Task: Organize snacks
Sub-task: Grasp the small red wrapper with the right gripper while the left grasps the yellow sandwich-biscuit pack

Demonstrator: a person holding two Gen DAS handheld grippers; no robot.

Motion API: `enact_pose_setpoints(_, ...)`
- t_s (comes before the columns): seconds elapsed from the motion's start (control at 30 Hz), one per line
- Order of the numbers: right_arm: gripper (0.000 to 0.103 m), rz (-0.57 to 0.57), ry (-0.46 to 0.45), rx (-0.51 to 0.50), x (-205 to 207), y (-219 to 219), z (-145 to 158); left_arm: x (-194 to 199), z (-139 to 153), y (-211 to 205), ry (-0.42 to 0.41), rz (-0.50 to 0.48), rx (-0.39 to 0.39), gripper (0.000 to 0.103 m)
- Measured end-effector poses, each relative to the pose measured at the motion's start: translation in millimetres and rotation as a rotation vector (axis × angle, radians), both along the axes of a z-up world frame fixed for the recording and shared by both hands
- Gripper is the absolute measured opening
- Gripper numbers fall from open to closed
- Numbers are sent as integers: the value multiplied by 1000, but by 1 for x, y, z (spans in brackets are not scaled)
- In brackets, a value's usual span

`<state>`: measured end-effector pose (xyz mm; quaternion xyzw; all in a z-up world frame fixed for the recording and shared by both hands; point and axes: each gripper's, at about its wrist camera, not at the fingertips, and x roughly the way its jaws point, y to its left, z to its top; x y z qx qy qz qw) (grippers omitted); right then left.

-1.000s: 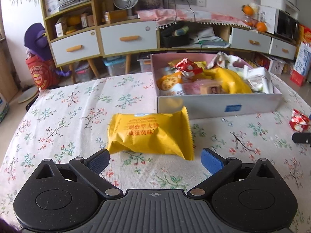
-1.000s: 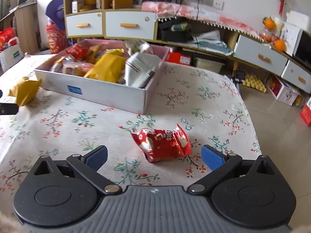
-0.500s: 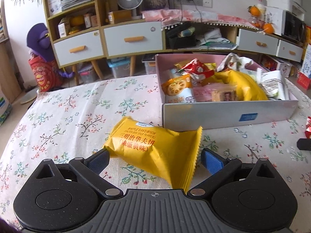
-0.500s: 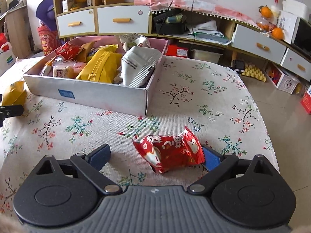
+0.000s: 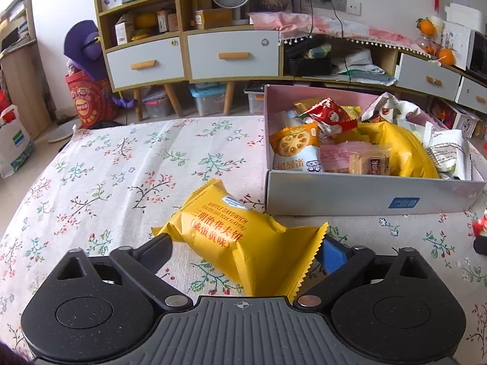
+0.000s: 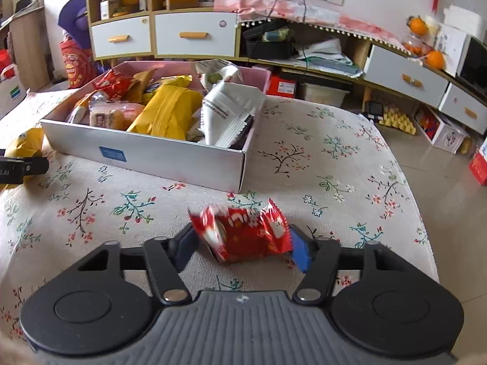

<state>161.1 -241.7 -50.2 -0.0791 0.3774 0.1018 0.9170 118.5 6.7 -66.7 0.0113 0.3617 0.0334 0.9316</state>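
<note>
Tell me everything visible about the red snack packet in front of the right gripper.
The red packet is a small pillow-shaped wrapper of glossy foil, red with white print that is too blurred to read, and crimped, serrated ends. It looks crumpled and lies on the floral tablecloth, in front of the box's near corner. It sits between the fingers of the right gripper, whose jaws have just been closing on it; both pads now appear to touch its ends.
</note>
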Motion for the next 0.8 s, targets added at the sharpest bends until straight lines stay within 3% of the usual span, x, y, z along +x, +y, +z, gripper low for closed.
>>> enact_pose_setpoints(0.07, 49, 8, -1, -4, 0, 0, 1, -1, 0, -2, 7, -12, 10, 87)
enact_pose_setpoints(0.2, 43, 17, -1, -2, -1, 0, 3, -2, -1, -1, 26, -16, 8, 63)
enact_pose_setpoints(0.37, 42, 39, -5, 21, -4, -1, 7, -5, 1, 1, 24, -34, -10, 56)
enact_pose_setpoints(0.43, 41, 56, -10, 35, -6, 1, 10, -5, 3, 1, 35, -52, -21, 34)
enact_pose_setpoints(0.7, 41, 136, -19, 78, -14, 14, 19, -16, 7, -2, 46, -172, -49, 33)
enact_pose_setpoints(0.8, 41, 162, -25, 79, -18, 22, 22, -21, 10, 0, 56, -216, -81, 40)
